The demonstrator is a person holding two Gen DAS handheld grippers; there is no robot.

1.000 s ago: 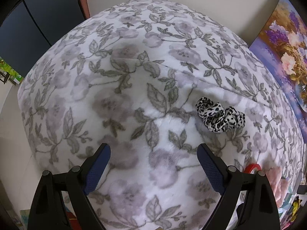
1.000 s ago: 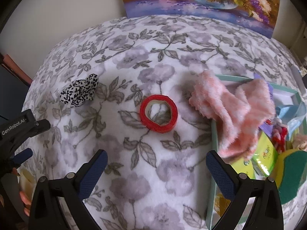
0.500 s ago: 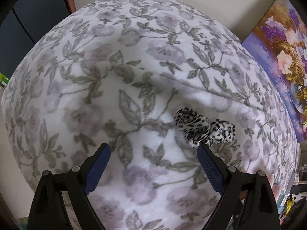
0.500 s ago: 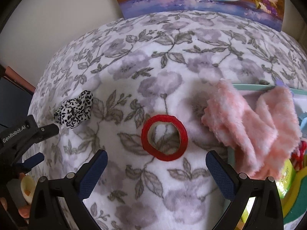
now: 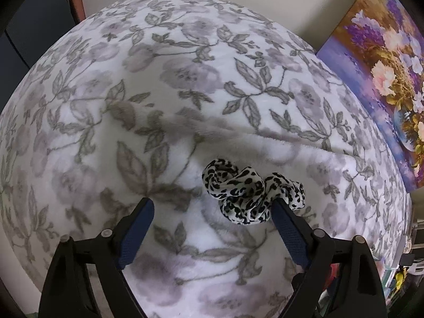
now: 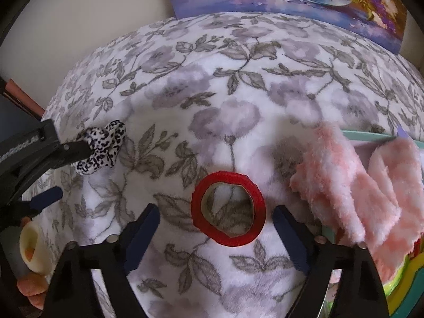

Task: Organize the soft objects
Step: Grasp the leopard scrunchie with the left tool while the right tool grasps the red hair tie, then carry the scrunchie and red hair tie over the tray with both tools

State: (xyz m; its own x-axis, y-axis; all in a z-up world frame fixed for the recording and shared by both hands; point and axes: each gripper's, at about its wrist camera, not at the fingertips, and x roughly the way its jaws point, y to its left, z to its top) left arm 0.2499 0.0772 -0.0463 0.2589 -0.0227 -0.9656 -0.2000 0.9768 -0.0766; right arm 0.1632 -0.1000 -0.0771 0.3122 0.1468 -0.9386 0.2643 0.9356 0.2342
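Two open grippers over scrunchie [image 5: 246, 193], ring [image 6: 228, 209]

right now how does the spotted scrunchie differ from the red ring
The scrunchie is white fabric with black spots, bunched and twisted; the red ring is one plain colour. The ring lies flat as an open loop showing blanket through its middle; the scrunchie's hole is hidden by its folds. Both lie on the floral blanket, each in front of an open gripper.

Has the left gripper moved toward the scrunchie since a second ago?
Yes. The left gripper has closed in on the leopard scrunchie, which lies on the floral blanket; one of its fingers now sits at the scrunchie's edge, jaws open but just narrowing.
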